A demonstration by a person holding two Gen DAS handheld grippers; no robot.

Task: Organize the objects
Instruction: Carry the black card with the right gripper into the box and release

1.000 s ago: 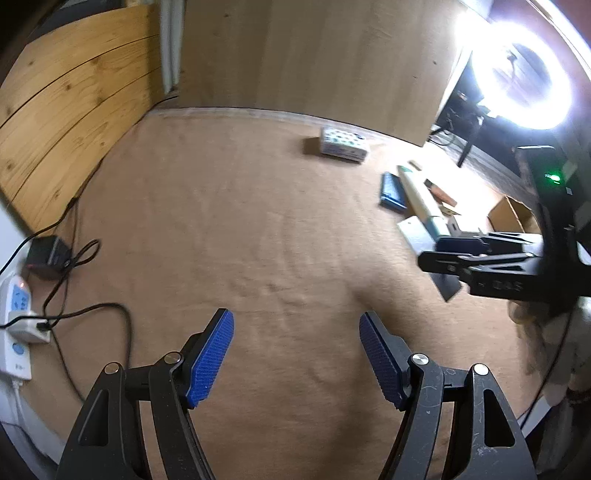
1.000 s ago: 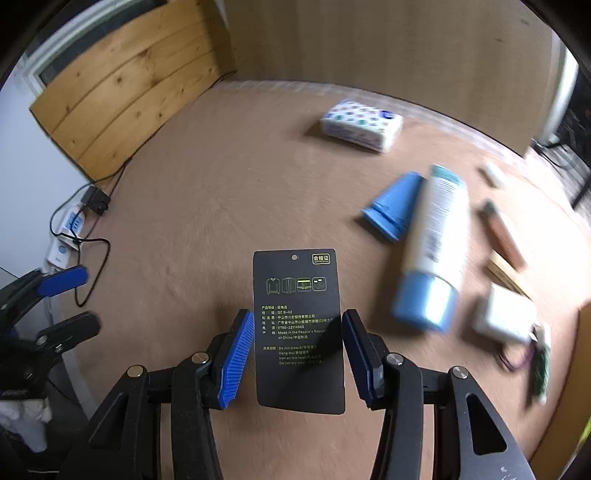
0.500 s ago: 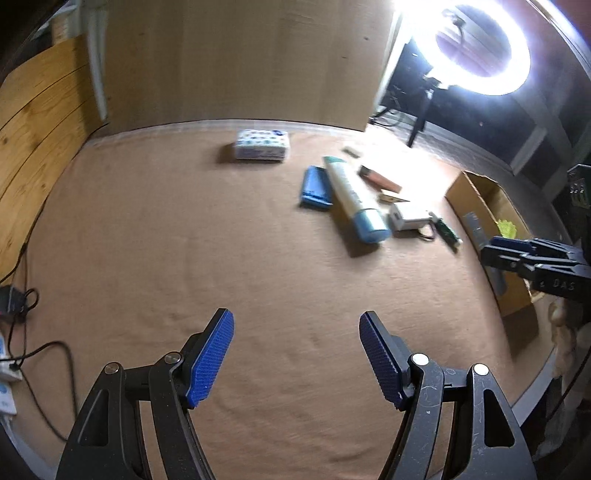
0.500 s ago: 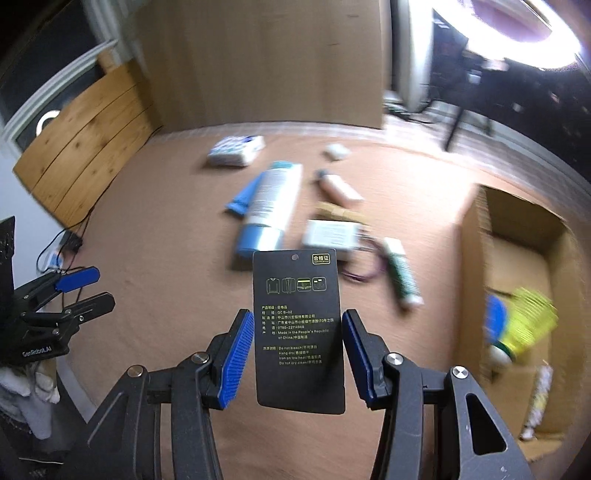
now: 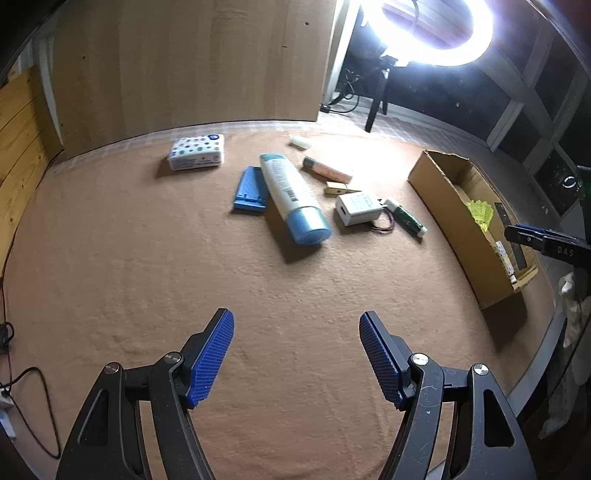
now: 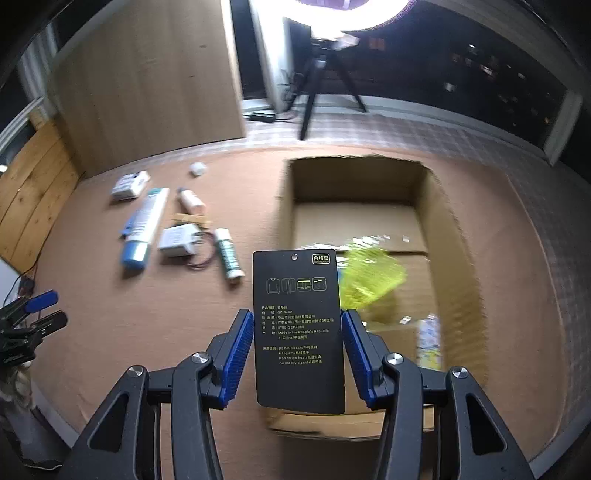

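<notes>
- Brown cloth-covered table (image 5: pixel 155 280) is lit by a ring light (image 5: pixel 428 33) at the far edge; a wood panel stands behind it.
- Right claw (image 6: pixel 298 349) is clenched on a black hang tag (image 6: pixel 297 325); the tag is held upright by its side edges between the blue pads, its top rising above the fingertips.
- Tag and right claw are seen over the near end of an open cardboard box (image 6: pixel 458 258); something yellow (image 6: pixel 369 277), blurred, lies in the box just behind the tag.
- Left claw (image 5: pixel 296 354) is released, jaws wide, nothing between them, over bare cloth.
- Well ahead of the left claw, apart from it: a white tube with blue cap (image 5: pixel 291 195), a blue case (image 5: pixel 251 188) touching its left side, a tissue pack (image 5: pixel 195 151), a white adapter (image 5: pixel 356 208).
- Box is seen at the table's right edge in the left wrist view.
</notes>
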